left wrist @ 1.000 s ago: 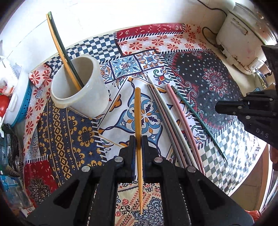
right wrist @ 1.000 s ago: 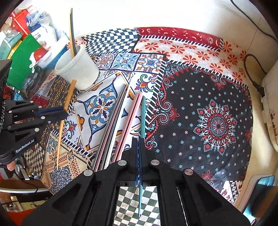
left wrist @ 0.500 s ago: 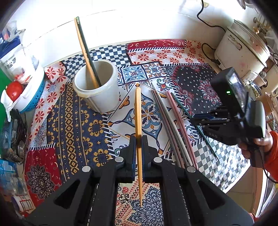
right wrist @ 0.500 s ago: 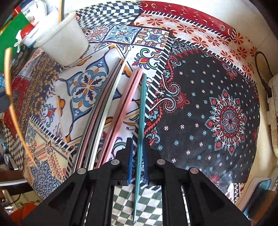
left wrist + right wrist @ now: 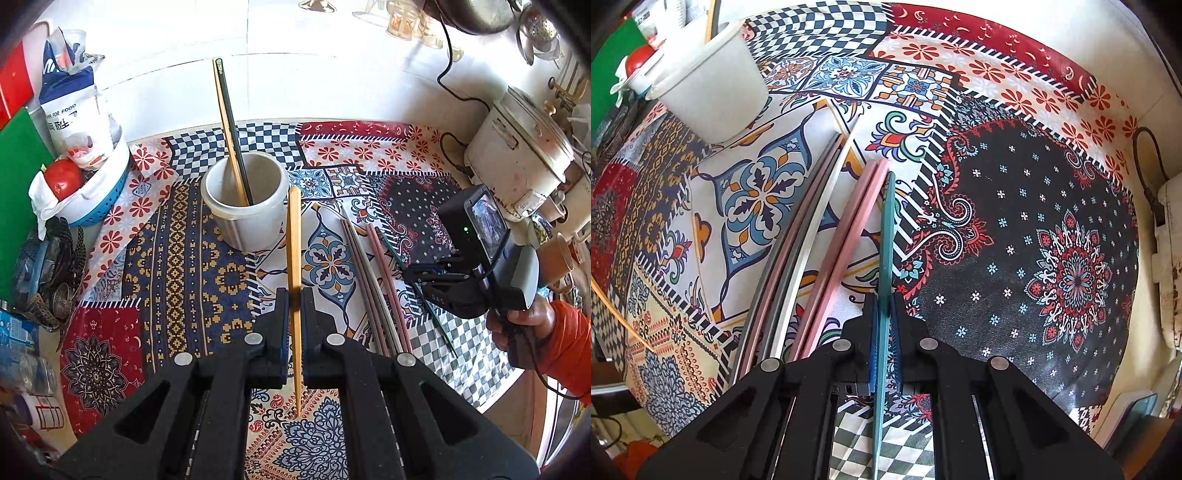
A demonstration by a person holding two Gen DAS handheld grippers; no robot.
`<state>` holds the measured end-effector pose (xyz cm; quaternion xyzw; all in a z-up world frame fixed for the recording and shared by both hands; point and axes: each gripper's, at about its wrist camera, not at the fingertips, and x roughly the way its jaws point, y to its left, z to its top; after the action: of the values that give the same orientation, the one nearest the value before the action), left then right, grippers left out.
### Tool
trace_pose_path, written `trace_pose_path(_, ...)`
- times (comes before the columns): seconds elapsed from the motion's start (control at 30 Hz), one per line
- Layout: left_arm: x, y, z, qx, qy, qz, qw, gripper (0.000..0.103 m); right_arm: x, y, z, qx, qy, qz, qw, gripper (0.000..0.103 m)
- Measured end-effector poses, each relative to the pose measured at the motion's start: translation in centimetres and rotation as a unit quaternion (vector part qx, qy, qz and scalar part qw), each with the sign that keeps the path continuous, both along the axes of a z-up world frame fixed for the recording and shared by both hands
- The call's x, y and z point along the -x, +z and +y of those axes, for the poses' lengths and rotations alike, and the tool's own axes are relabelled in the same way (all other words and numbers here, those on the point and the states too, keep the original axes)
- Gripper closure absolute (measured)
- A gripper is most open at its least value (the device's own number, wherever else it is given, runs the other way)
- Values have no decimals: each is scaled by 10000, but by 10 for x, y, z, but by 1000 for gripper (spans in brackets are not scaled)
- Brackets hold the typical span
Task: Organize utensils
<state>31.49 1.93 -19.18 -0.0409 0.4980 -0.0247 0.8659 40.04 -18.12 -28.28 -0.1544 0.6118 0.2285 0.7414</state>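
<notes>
The tabletop (image 5: 480, 384) ends near the right gripper (image 5: 885, 295), which has just been closing on a teal chopstick (image 5: 887, 229) lying beside the pink pair (image 5: 857, 221). The left gripper (image 5: 294, 295) pinches a yellow chopstick (image 5: 294, 236) near the white cup (image 5: 245, 206). A rice cooker (image 5: 517, 155) stands at the right.

The round white plastic cup (image 5: 246, 206) stands open at the top, but two tall chopsticks (image 5: 232, 133) lean inside, narrowing its mouth. Bare patterned cloth on the table (image 5: 184, 266) lies clear before it. Loose pink and grey chopsticks (image 5: 373, 280) crowd the middle. A blue basket (image 5: 96, 206) and white rice cooker (image 5: 517, 155) close both sides.
</notes>
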Motion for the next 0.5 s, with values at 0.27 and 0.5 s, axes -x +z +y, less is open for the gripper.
trace_pose_path(0.27,1,20,4,84,99,-291,9995,100,1,43,-13,-650,-282,-373,9968,97)
trace_pose_path(0.5,1,36,8,182,145,-530,9983,103,11,97,-14,-1121,-296,-925,9889,97)
